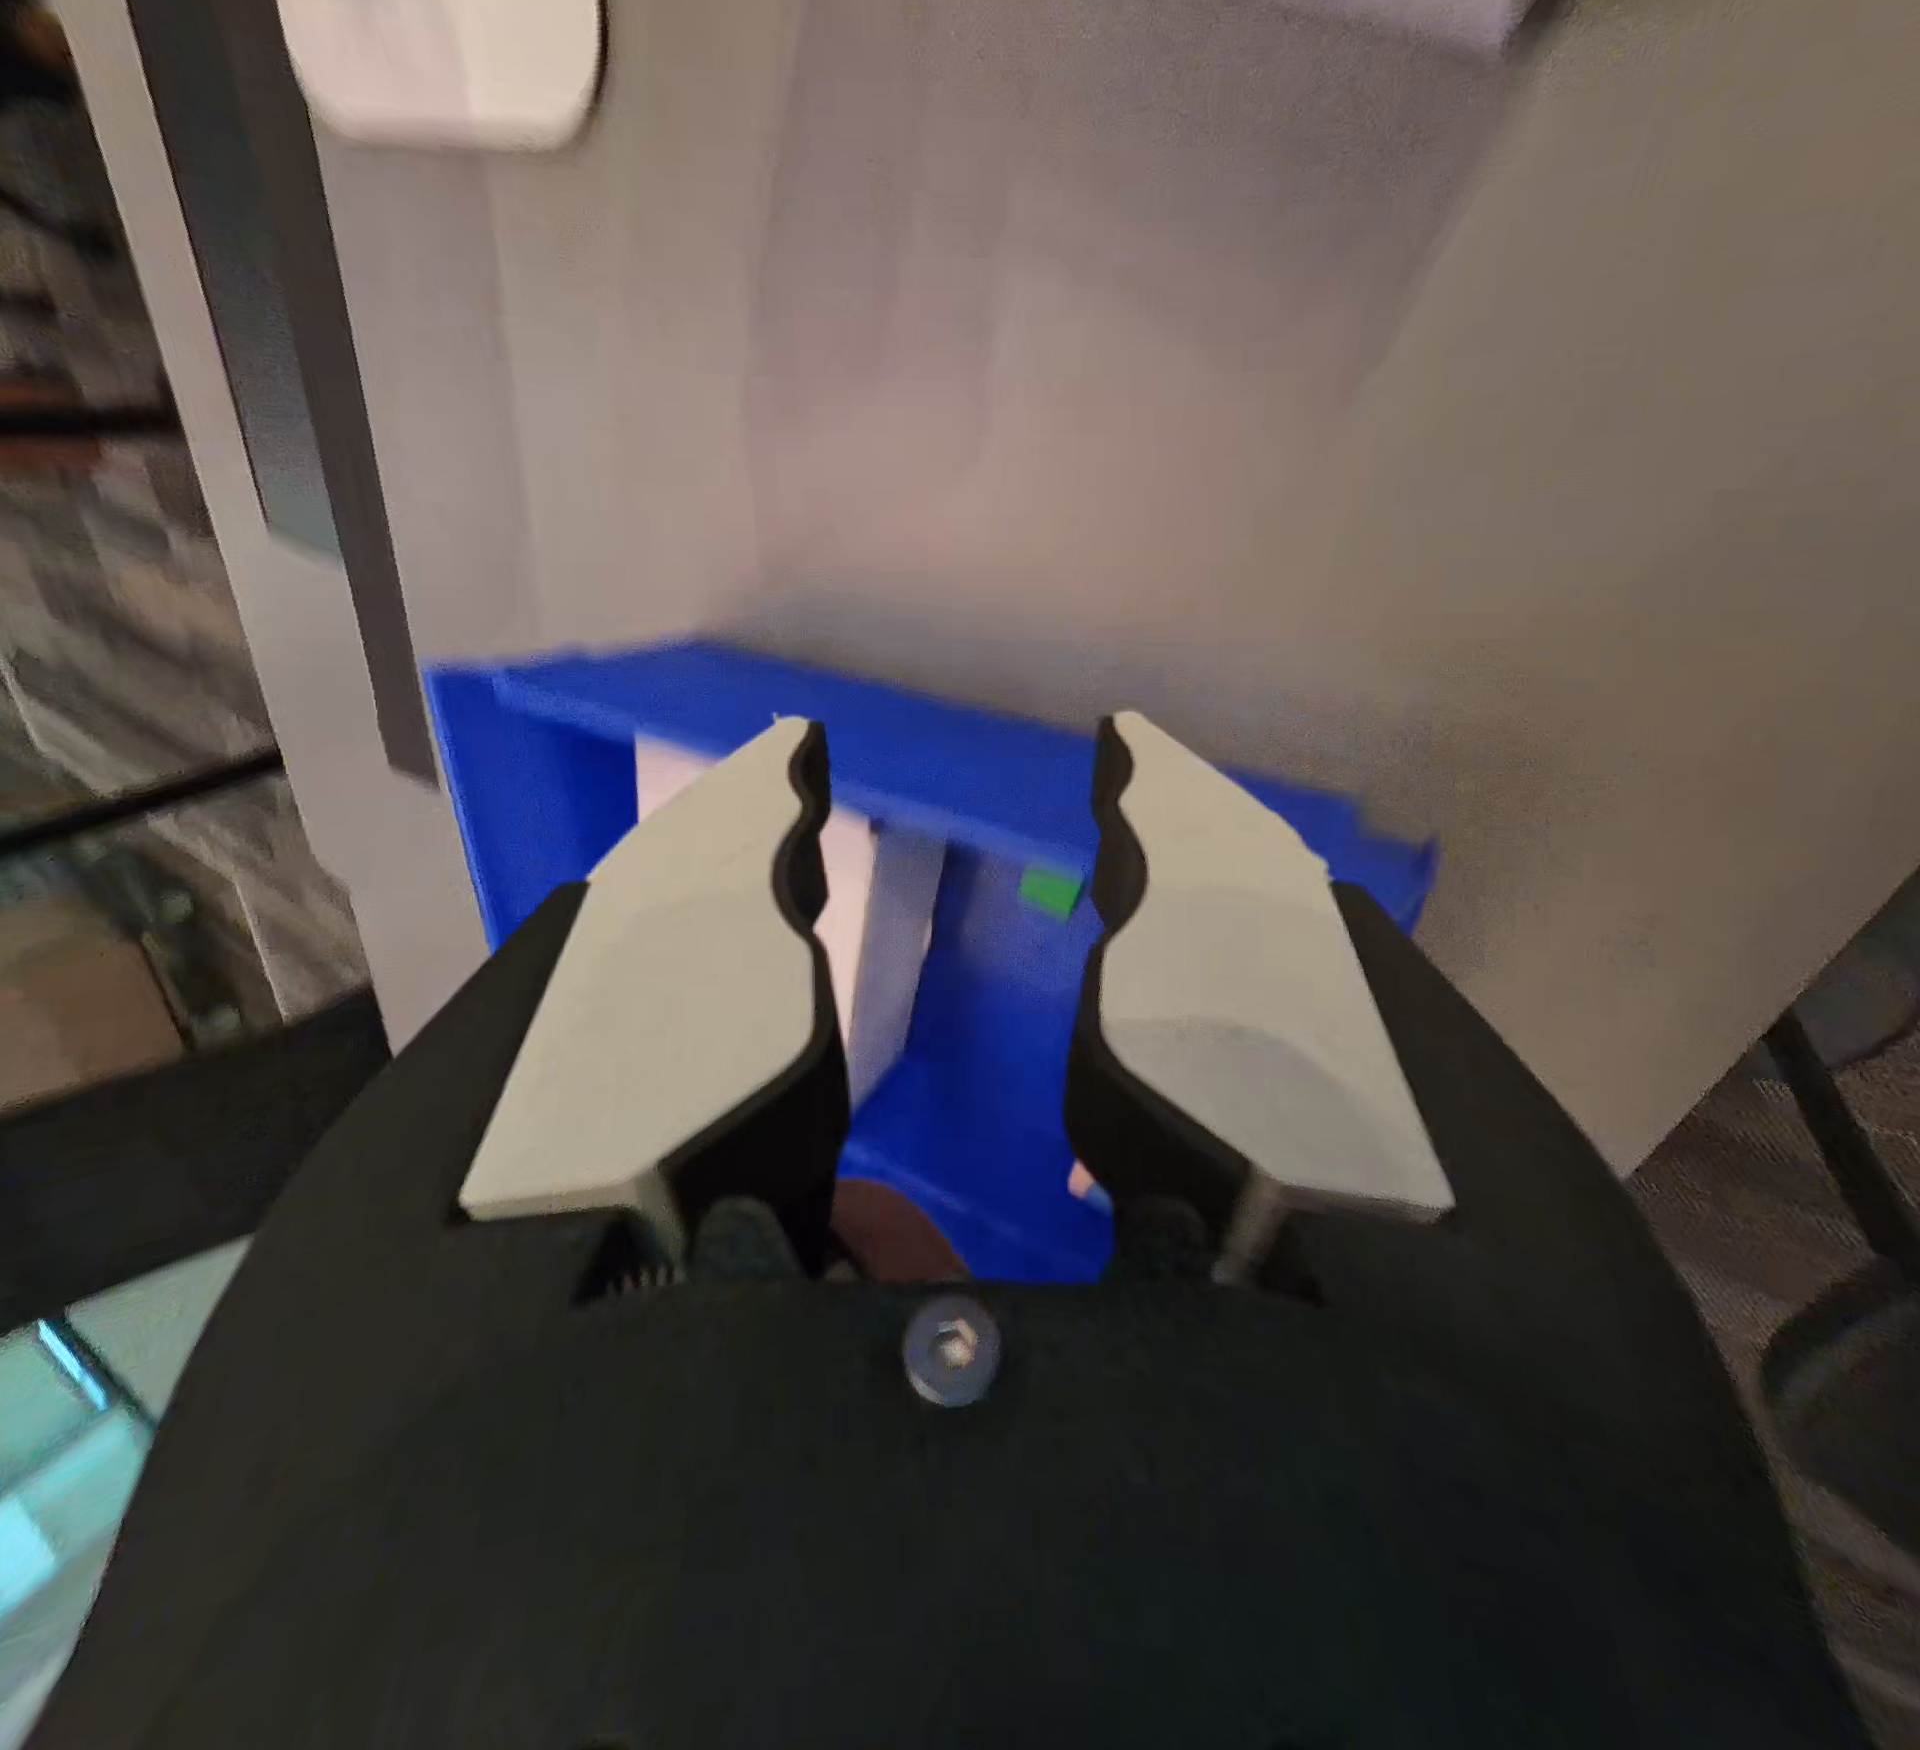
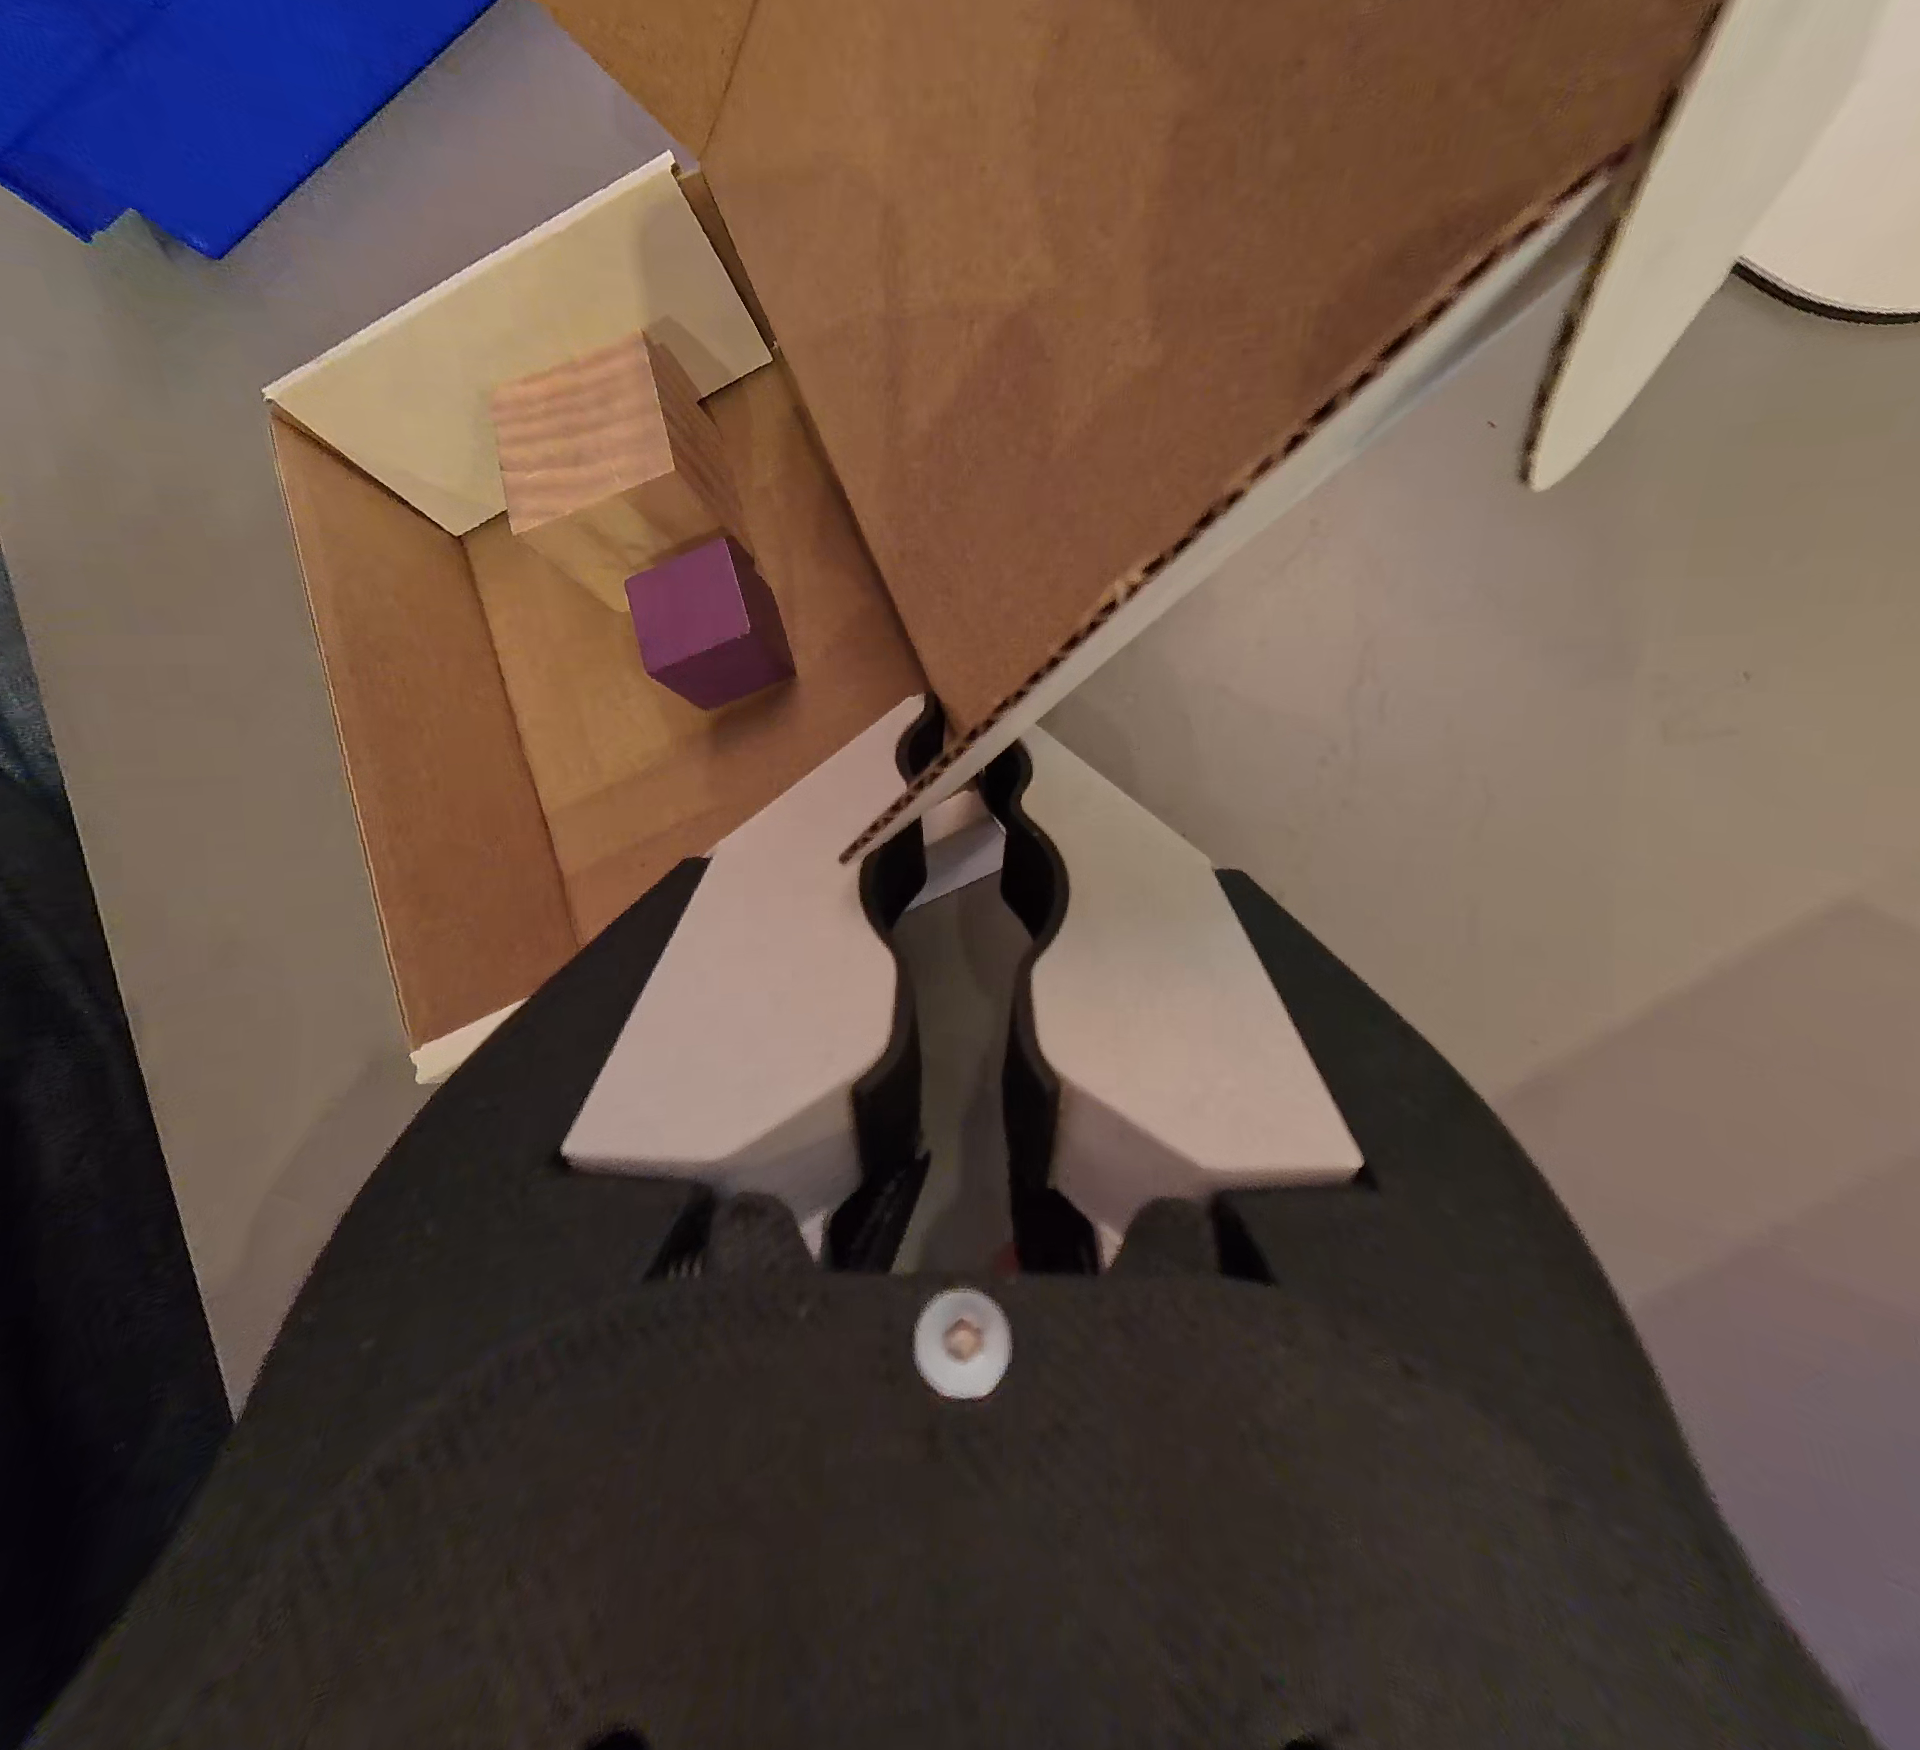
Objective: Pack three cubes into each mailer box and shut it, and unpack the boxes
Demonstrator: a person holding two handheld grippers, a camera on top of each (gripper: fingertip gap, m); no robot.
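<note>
My right claw pinches the corner edge of the mailer box's lid, fingertips narrowed onto the corrugated board. The lid rises from my tips toward twelve and one o'clock, brown inside, white outside, its fluted edge running up toward two o'clock. At ten o'clock the mailer box lies open on the grey table: brown walls, white outer skin, a pale flap folded in at its far end. Inside sit a plain wooden cube and a purple cube, close together; the lid hides the box's right part, so I cannot tell whether a third cube is there. A blue bin is cut off at eleven o'clock. Bare table spreads from three to five o'clock.

My left claw is parted wide and holds nothing. Beyond it at twelve o'clock stands the blue bin, blurred, with a small green cube and white pieces I cannot make out. The table edge falls away at four o'clock.
</note>
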